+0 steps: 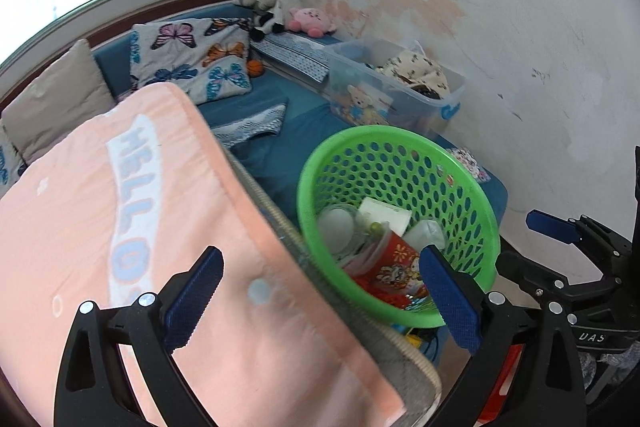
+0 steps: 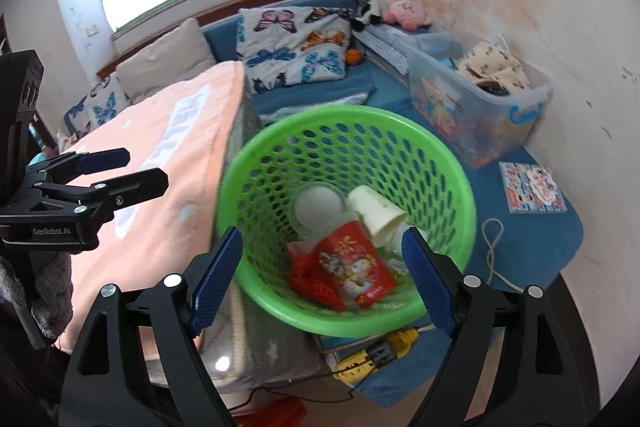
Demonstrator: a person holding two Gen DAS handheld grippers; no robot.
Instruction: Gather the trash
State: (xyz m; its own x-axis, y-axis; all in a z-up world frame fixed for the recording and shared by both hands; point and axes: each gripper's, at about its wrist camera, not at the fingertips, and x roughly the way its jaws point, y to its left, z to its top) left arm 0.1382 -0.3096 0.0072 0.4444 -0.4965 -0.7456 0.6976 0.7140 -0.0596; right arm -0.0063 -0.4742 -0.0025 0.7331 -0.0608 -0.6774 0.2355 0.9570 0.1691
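A green perforated basket [image 1: 308, 187] [image 2: 344, 113] stands on the blue mat beside a peach-covered bed. Inside it lie a red printed packet [image 1: 396, 263] [image 2: 356, 267], a white paper cup [image 1: 384, 213] [image 2: 374, 211], a clear round cup [image 2: 318, 205] and red netting [image 2: 308, 275]. My left gripper [image 1: 322, 297] is open and empty, hanging over the bed's edge and the basket's near left rim; it also shows at the left of the right wrist view, left gripper [image 2: 140, 167]. My right gripper [image 2: 323, 281] is open and empty above the basket's near rim, seen as right gripper [image 1: 536, 251] from the left wrist.
The peach blanket [image 1: 120, 207] lettered HELLO fills the left. A clear storage bin [image 2: 480, 107] of clothes and toys sits behind the basket by the wall. A yellow power strip [image 2: 376, 351] with cables lies under the basket's near side. A picture booklet [image 2: 532, 187] lies to the right.
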